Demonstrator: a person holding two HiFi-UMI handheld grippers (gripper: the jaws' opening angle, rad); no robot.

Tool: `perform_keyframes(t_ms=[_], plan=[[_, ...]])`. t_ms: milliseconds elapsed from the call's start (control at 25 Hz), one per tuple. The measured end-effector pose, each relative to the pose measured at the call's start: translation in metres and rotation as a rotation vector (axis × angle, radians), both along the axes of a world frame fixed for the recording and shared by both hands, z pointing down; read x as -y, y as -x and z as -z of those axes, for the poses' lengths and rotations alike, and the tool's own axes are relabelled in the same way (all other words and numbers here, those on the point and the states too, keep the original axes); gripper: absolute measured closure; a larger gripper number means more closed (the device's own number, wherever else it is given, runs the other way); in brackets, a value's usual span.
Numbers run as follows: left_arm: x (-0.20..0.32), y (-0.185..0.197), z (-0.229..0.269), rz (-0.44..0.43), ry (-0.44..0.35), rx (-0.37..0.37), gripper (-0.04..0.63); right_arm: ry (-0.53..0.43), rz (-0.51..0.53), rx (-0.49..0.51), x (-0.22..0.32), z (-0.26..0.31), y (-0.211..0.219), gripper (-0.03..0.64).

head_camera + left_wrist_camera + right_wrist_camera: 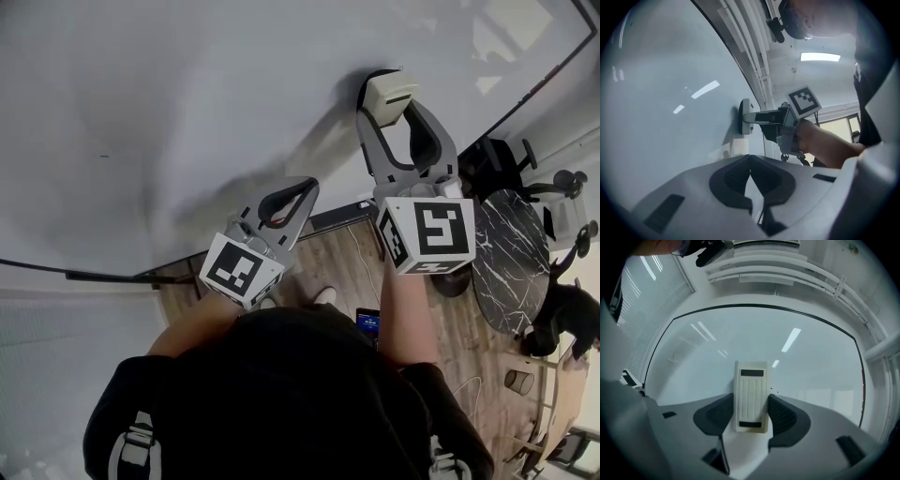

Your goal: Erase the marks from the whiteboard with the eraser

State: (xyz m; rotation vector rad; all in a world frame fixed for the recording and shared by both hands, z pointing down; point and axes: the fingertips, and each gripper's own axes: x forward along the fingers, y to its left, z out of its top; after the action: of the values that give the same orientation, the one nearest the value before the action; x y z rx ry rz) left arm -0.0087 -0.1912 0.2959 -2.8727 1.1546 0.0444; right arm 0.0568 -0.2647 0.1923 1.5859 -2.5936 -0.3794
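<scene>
Cream plastic eraser point(751, 397) lies flat against the whiteboard point(787, 333), clamped by its long sides between the pads of the right gripper point(751, 411). A few tiny dark specks point(771, 388) sit on the whiteboard just beside the eraser. Wide bare surface runs from there to the whiteboard's black frame point(754, 306). The left gripper point(750, 164) has its jaws pressed together on nothing. In the head view it is near the whiteboard's lower edge, below and left of the eraser.
</scene>
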Motion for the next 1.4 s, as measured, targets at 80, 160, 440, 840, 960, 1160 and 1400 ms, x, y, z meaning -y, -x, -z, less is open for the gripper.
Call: perform_keyframes(t_ms=[80, 160, 440, 840, 960, 1160, 1400], plan=[[-0.002, 0.000, -0.001, 0.000, 0.000, -0.001, 0.591, -0.009, -0.011, -0.010, 0.003, 0.002, 0.002, 0.385], [-0.004, 0.001, -0.001, 0.000, -0.003, -0.007, 0.591, -0.015, -0.019, -0.017, 0.006, 0.003, 0.004, 0.385], [-0.005, 0.000, -0.004, 0.011, 0.001, -0.008, 0.591, -0.027, -0.055, 0.001, 0.015, 0.003, -0.007, 0.385], [0.002, -0.011, -0.007, 0.013, 0.006, -0.007, 0.591, -0.015, -0.132, 0.049, 0.039, -0.002, -0.068, 0.385], [0.005, -0.010, -0.010, 0.012, 0.006, -0.007, 0.591, -0.005, -0.167, 0.053, 0.047, -0.009, -0.083, 0.385], [0.006, -0.016, -0.006, 0.008, 0.010, 0.002, 0.591, 0.016, -0.208, 0.073, 0.060, -0.013, -0.115, 0.385], [0.007, -0.008, -0.001, 0.022, -0.003, -0.008, 0.591, 0.050, -0.235, 0.089, 0.063, -0.021, -0.134, 0.387]])
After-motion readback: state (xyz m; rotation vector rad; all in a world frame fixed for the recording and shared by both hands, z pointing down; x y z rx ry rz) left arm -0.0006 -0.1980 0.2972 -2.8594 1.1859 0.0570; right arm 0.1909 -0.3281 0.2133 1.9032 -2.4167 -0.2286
